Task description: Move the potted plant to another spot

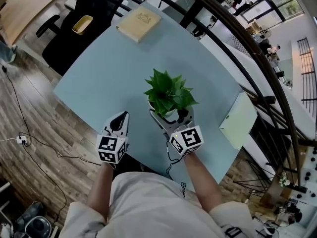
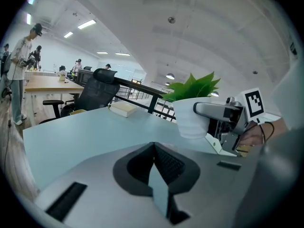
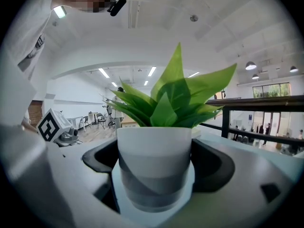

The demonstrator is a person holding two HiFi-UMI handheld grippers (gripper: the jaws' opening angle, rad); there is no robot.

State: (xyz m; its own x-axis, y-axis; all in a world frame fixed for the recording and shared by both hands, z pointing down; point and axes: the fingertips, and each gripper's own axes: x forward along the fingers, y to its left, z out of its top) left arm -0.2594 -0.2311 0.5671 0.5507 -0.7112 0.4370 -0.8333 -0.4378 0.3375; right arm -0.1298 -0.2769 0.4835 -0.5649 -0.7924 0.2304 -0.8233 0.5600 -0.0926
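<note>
The potted plant point(image 1: 169, 95), green leaves in a white pot point(image 3: 154, 167), is near the front middle of the pale blue table point(image 1: 104, 73). My right gripper point(image 1: 171, 116) is shut on the pot, with one jaw pressed against each side. In the left gripper view the pot point(image 2: 192, 118) shows to the right with a right-gripper finger point(image 2: 216, 109) alongside it. Whether the pot rests on the table or hangs just above it, I cannot tell. My left gripper point(image 1: 121, 116) is shut on nothing, low over the table to the left of the pot, its jaws meeting at a point point(image 2: 154, 148).
A flat wooden box point(image 1: 139, 22) lies at the table's far edge. A pale green board point(image 1: 239, 120) sits at the right edge. A black office chair point(image 1: 84, 19) with a yellow object stands beyond the far left corner. A dark railing point(image 1: 247, 68) runs along the right.
</note>
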